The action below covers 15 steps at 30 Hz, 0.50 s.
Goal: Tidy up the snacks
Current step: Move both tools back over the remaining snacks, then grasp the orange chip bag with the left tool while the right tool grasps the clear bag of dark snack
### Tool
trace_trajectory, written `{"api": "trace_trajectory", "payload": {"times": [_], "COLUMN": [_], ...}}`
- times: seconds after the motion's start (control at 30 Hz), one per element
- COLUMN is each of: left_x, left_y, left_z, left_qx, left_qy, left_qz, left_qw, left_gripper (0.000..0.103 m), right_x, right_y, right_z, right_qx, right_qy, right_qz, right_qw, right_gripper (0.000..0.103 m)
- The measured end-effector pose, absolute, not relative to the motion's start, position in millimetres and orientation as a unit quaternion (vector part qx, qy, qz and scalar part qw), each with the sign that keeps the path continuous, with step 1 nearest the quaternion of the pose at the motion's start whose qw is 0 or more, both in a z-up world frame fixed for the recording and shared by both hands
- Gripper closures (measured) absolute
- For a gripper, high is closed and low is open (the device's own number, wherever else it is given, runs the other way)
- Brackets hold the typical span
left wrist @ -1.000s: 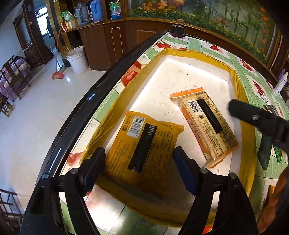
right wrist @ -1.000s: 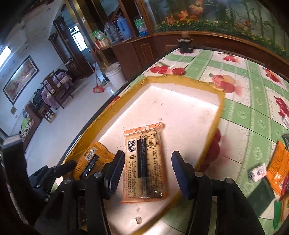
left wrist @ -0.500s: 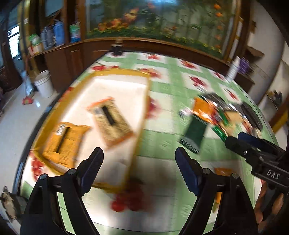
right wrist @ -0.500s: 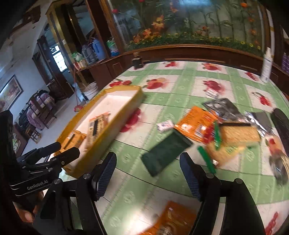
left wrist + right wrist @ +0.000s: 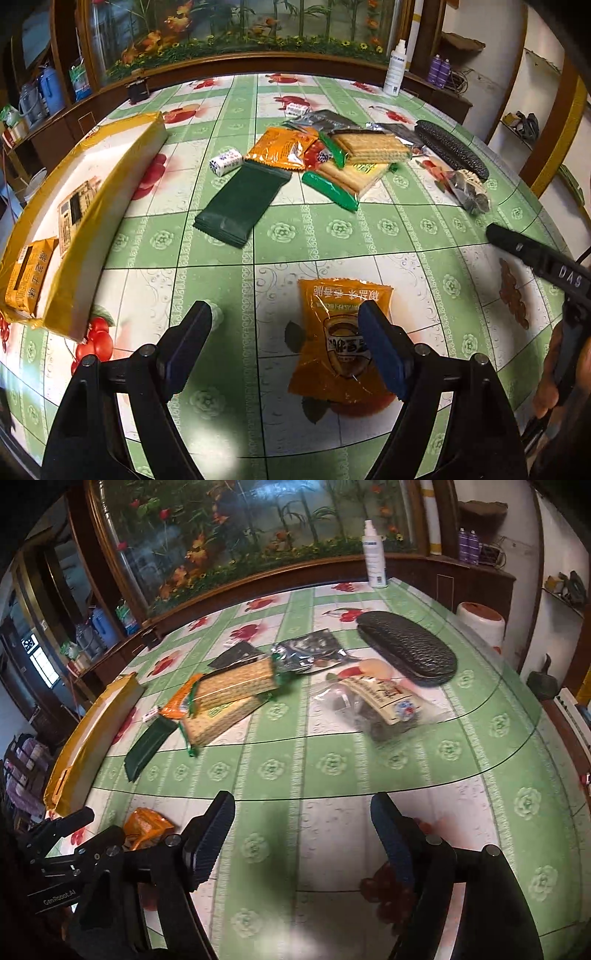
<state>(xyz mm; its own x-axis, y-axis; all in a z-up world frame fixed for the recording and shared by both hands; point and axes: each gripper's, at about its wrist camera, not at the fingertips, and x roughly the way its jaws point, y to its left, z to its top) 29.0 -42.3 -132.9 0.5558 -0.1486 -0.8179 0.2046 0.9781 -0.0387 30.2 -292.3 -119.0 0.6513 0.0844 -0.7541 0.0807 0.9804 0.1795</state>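
1. Left gripper had its jaws spread wide and held nothing. It hovered over the worktop, with its right finger overlapping the orange snack packet in the left wrist view. Whether that finger touched the packet could not be told.
2. Right gripper was likewise spread wide and empty, above bare tablecloth. No snack lay between its fingers.
3. Landmark: the yellow-taped tray. It held two packets, a small yellow one at its near end and a tan barcoded one beyond it.
4. The orange snack packet lay flat on the worktop, well apart from the tray on its right. The remaining snacks sat farther from the tray: a dark green pouch nearest it, then an orange crisp bag and stacked cracker packs, with a clear bag of dark pieces farthest.
5. A black textured case lay beyond the clear bag. It was probably not a snack.
6. Handling judgement: the orange packet looked light, with glossy, crinkled film, so likely slippery and soft. Its contents may be crushable.
7. Suggested hold: pinch across the narrow width near the middle, or on the crimped end seam, with gentle closure. As it lay flat, one finger would need to slide under an edge.
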Motion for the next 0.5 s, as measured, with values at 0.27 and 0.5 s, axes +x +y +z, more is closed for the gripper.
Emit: {"api": "trace_trajectory", "payload": {"times": [0.27,0.5], "left_x": [33,30], "left_y": [-46,-53], "left_z": [-142,-130], "left_qx": [-0.002,0.027], "left_qy": [0.474,0.453], "left_qz": [-0.098,-0.101], "left_qw": [0.875,0.885], "left_gripper": [0.021,0.021], "right_x": [69,112], "right_y": [-333,-331], "right_z": [-123,-137], "right_qx": [0.079,0.045], "right_qy": [0.423,0.451], "right_qz": [-0.007,0.002], "right_qw": [0.903,0.891], "right_gripper": [0.019,0.014]}}
